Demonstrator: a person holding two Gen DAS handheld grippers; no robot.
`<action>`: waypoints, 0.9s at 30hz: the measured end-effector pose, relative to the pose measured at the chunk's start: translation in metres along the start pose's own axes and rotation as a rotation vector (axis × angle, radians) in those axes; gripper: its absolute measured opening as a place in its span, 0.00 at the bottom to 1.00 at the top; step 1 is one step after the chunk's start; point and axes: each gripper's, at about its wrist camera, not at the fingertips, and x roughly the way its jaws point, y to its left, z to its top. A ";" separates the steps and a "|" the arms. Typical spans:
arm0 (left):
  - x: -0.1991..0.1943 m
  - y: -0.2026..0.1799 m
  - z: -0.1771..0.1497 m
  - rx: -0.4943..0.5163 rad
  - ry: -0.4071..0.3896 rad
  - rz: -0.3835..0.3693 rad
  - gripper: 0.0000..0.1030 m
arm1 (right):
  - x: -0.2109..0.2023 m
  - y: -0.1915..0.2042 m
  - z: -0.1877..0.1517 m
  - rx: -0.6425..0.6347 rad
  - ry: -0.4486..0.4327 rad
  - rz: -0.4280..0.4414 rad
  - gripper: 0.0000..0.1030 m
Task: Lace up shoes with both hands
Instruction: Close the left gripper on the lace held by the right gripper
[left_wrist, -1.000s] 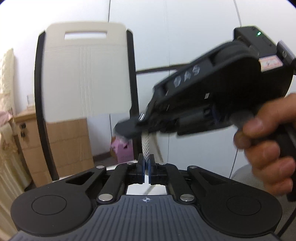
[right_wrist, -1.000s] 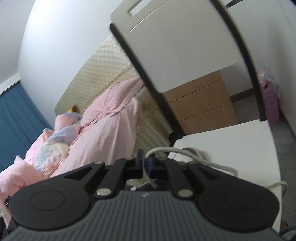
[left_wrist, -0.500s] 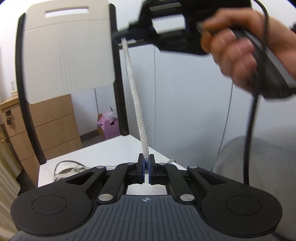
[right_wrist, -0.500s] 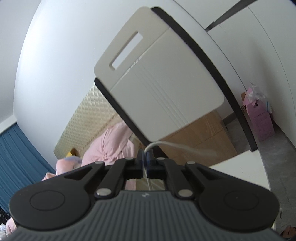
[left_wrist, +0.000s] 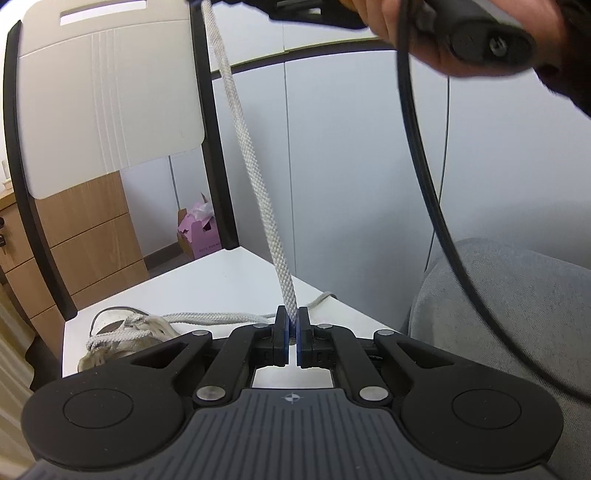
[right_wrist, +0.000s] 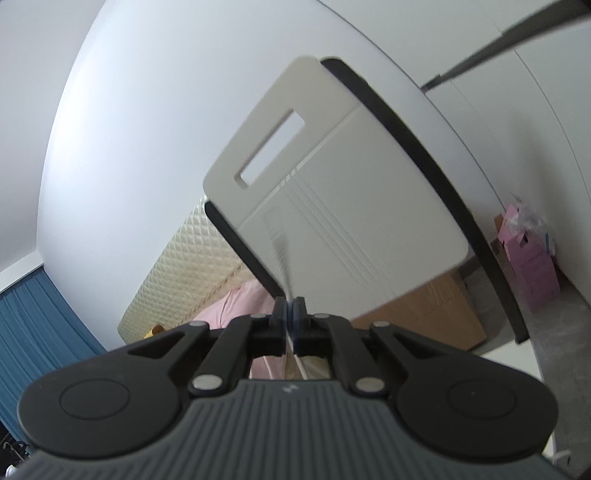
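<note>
The white braided shoelace (left_wrist: 255, 162) is gripped by the closed left tongs (left_wrist: 291, 334) over the white tabletop (left_wrist: 221, 280). From there it is stretched taut upward to the right tongs (right_wrist: 290, 314), closed on its other end. A pale laced shoe (left_wrist: 122, 332) lies on the tabletop left of the lace, before the white-backed chair (left_wrist: 107, 92).

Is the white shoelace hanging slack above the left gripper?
No, the shoelace runs straight and taut from the left gripper upward.
</note>
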 end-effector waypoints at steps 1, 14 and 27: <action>0.002 0.002 0.000 0.000 -0.002 0.000 0.04 | 0.000 0.002 0.003 -0.009 -0.005 -0.002 0.04; -0.025 0.016 0.010 -0.134 -0.203 0.003 0.72 | -0.001 0.012 -0.018 -0.193 0.107 -0.037 0.03; -0.034 0.034 0.014 -0.235 -0.255 0.079 0.56 | -0.013 -0.008 -0.113 -0.161 0.362 -0.070 0.03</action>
